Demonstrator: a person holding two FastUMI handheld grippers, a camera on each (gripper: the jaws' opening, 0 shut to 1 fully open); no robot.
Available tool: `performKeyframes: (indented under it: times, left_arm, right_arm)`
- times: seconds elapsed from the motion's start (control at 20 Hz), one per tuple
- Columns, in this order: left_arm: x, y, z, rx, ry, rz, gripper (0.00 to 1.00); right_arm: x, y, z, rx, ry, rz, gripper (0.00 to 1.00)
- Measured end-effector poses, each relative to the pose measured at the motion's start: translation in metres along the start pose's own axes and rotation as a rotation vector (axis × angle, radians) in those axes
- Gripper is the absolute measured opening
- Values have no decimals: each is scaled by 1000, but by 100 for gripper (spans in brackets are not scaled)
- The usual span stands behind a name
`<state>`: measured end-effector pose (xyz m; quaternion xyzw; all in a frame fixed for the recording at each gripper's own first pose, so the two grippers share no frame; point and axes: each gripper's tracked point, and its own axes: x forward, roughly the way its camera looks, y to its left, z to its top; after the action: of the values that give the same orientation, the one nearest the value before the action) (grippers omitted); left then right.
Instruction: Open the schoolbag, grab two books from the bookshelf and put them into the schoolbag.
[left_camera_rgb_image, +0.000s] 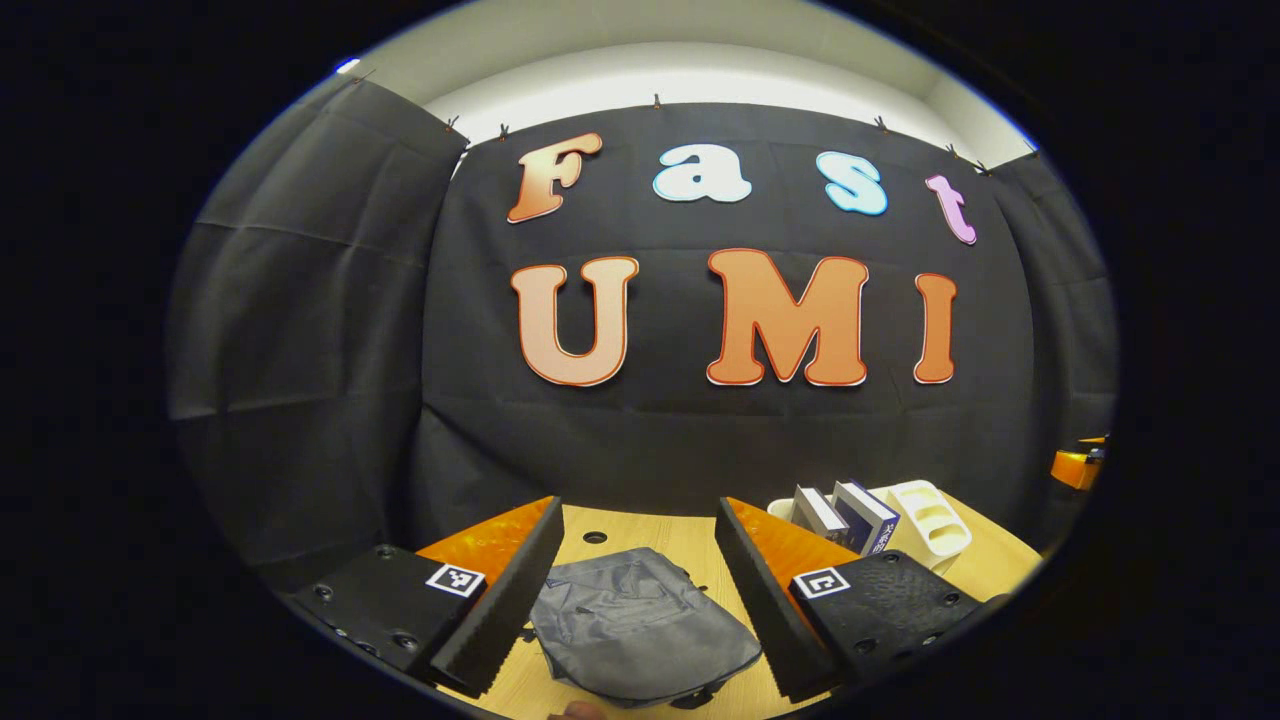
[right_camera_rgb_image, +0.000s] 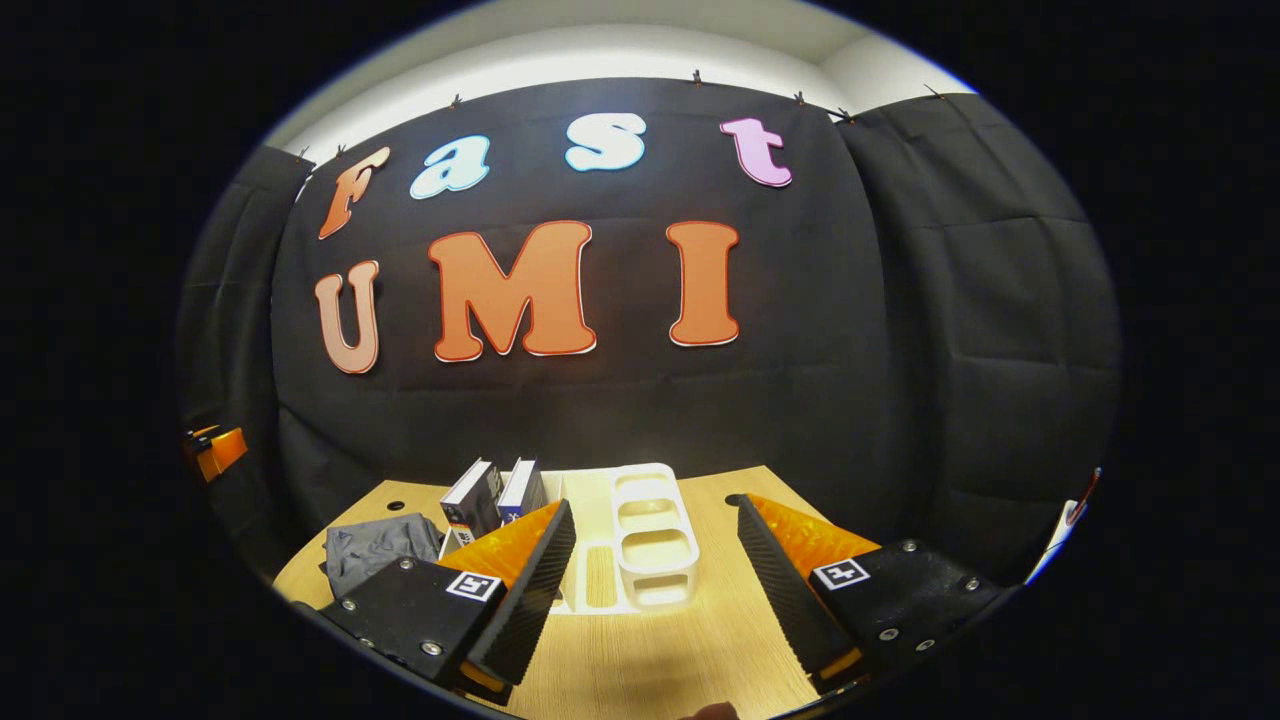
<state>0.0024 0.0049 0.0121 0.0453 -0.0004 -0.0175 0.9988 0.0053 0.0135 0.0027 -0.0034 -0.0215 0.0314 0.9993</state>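
Observation:
A grey schoolbag (left_camera_rgb_image: 640, 625) lies flat on the wooden table, zipped as far as I can tell. My left gripper (left_camera_rgb_image: 640, 555) hovers open above it, the bag showing between its fingers. Two books (left_camera_rgb_image: 845, 515) lean upright in a white bookshelf rack (left_camera_rgb_image: 930, 520) to the bag's right. In the right gripper view the same books (right_camera_rgb_image: 495, 495) stand at the left end of the white rack (right_camera_rgb_image: 650, 540), and the schoolbag (right_camera_rgb_image: 380, 545) lies further left. My right gripper (right_camera_rgb_image: 650, 560) is open, held above the table in front of the rack, holding nothing.
The wooden table (right_camera_rgb_image: 650, 660) has small round holes (left_camera_rgb_image: 595, 537) near its far edge. Black cloth walls close in the back and sides. An orange object (left_camera_rgb_image: 1078, 465) sits at the far right edge of the left gripper view.

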Motion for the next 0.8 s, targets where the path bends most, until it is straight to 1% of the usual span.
performKeyframes:
  times: [0.1,0.3,0.45,0.6,0.65,0.7,0.8]
  left_arm:
    - [2,2,-2,35,2,11,95]
    - [3,5,-12,140,30,26,96]
    - [6,-1,-27,217,60,25,97]
    - [7,-8,-51,310,95,6,97]
    - [7,-11,-60,338,110,-2,100]
    - [8,-13,-71,368,124,-8,97]
    - [9,-20,-99,432,173,-34,97]
  right_arm:
    - [1,-3,-5,3,9,-4,97]
    - [1,-8,-18,4,42,-19,97]
    - [3,-11,-29,9,66,-27,97]
    - [5,-14,-42,10,95,-35,97]
    - [6,-14,-46,10,104,-36,97]
    - [7,-14,-50,9,115,-38,97]
    - [8,-18,-57,6,133,-45,97]
